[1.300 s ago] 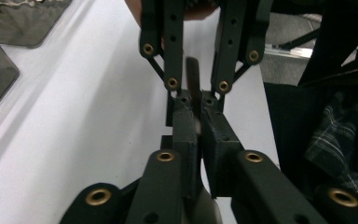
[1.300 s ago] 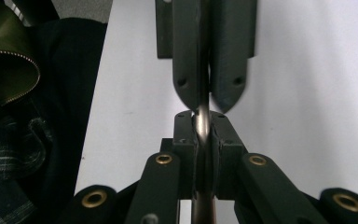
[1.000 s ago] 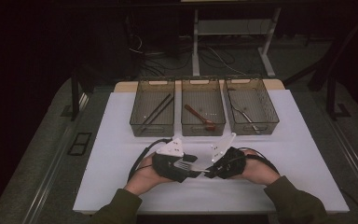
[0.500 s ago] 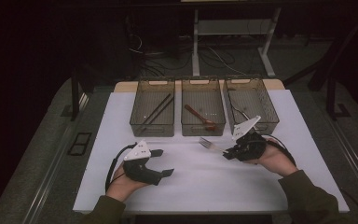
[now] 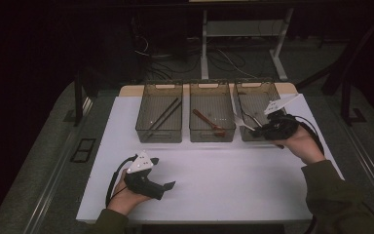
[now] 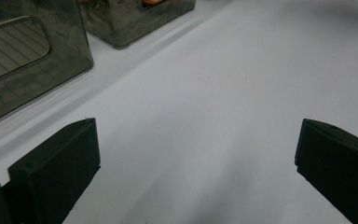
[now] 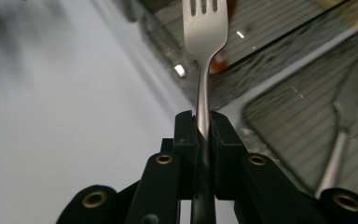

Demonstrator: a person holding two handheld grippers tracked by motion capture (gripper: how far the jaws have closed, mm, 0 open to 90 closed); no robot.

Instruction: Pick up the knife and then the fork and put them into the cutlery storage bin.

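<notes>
A silver fork (image 7: 206, 42) stands pinched by its handle in my right gripper (image 7: 203, 122), tines pointing away. In the high view that right gripper (image 5: 258, 130) hovers at the front left corner of the right-hand bin (image 5: 268, 88), the fork (image 5: 241, 122) sticking out to its left. My left gripper (image 5: 164, 172) rests low on the white mat (image 5: 233, 180) near the front left. Its jaws have just been opening and now stand wide apart. In the left gripper view, my left gripper (image 6: 193, 168) has only bare mat between its pads (image 6: 58, 170).
Three smoked see-through bins stand in a row at the back of the mat. The left bin (image 5: 143, 127) holds black chopsticks (image 5: 164, 116), the middle bin (image 5: 197, 130) a reddish-brown spoon (image 5: 208, 122), the right one metal cutlery (image 7: 334, 149). Beyond the table are dark floor, cables and a desk frame.
The two grippers, together at mid-table a second ago, have parted. The left one slid to the front left and opened its jaws. The right one carried the fork up toward the right-hand bin.
</notes>
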